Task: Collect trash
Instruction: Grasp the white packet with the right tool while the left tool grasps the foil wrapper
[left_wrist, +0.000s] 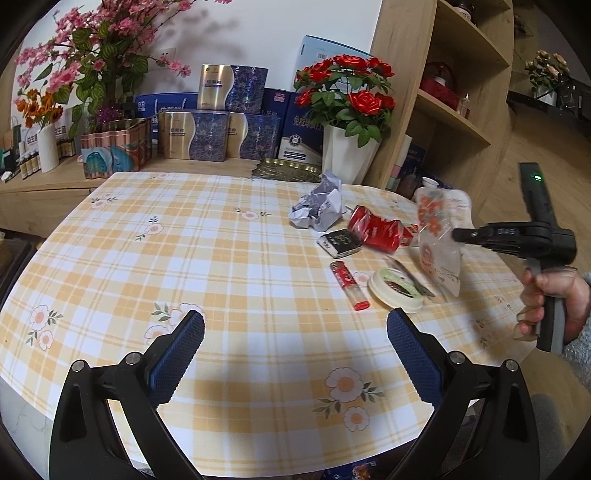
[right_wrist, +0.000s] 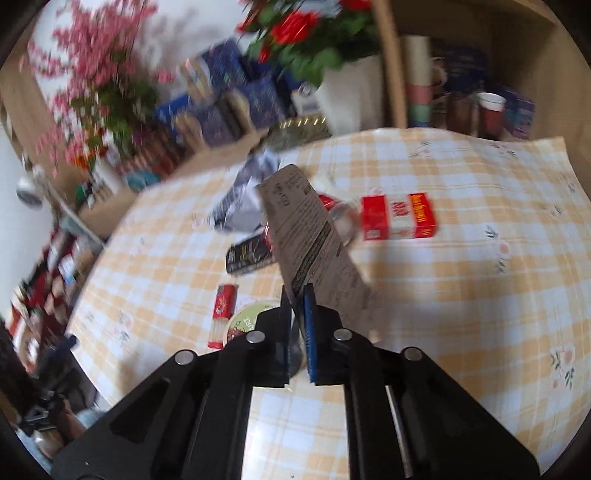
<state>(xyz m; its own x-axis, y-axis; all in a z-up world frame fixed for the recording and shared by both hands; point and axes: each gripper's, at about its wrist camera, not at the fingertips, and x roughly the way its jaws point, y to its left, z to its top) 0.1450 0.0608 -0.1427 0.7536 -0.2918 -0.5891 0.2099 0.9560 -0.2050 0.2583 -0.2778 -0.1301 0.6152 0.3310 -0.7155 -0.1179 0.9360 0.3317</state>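
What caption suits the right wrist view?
Right gripper shut on a flat snack wrapper, lifted over the litter-strewn checked table.

print on boxes (left_wrist: 299, 122), packets too blurred

1. left gripper (left_wrist: 295, 328): black linkage arms, silver pivot screws, blue textured pads
2. right gripper (right_wrist: 297, 295): same black frame, silver screws, blue pads; green LED on its black body
3. hand (left_wrist: 554, 299) on a grey handle, grey sleeve (left_wrist: 581, 350)
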